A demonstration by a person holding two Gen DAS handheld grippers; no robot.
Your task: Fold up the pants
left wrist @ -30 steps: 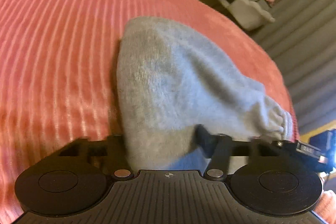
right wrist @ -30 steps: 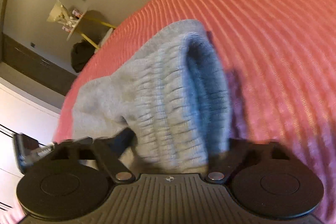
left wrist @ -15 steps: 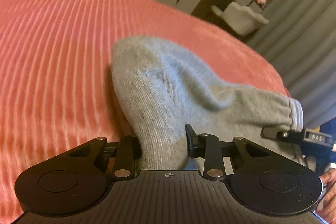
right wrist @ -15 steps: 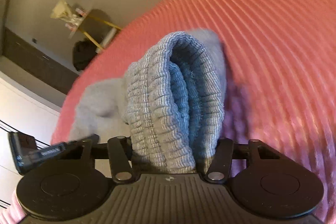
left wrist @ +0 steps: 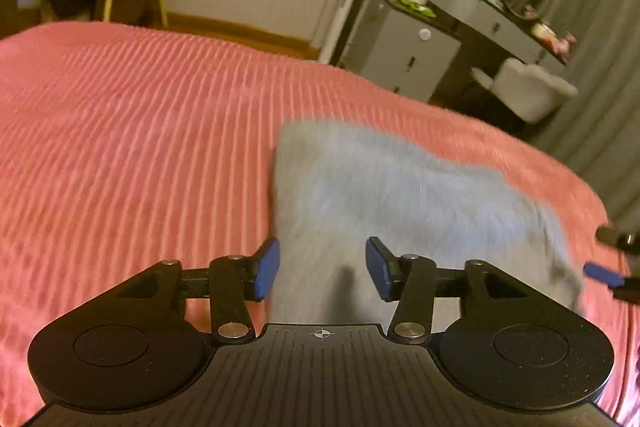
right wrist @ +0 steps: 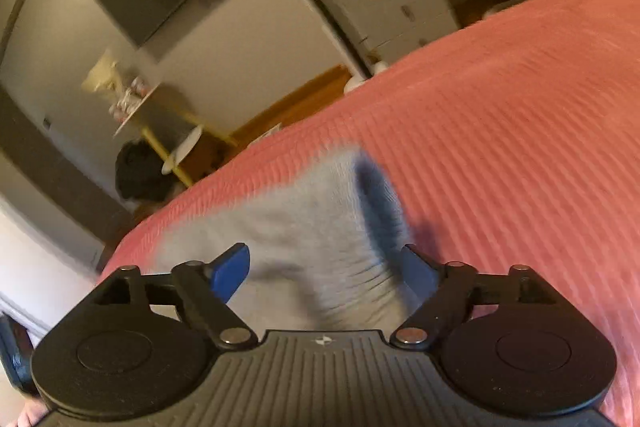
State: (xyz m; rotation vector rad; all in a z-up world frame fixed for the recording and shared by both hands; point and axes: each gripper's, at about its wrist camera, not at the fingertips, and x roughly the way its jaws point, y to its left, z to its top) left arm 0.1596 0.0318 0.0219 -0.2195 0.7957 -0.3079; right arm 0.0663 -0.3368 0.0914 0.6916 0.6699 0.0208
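Both your grippers, left (left wrist: 322, 269) & right (right wrist: 322, 273), lifted off the folded grey pants (left wrist: 400, 195), jaws just opened, prob. gripping nothing, over the pink bedspread (left wrist: 140, 131).

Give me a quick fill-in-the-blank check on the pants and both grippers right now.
1. The folded pants are ____ in colour.
2. They lie on a ribbed ____ bedspread.
3. The left gripper has just been opening; its blue pads stand ____ of the cloth.
4. The right gripper is ____.

Missing: grey; pink; clear; open

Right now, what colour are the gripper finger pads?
Blue pads, clearest in the left wrist view.
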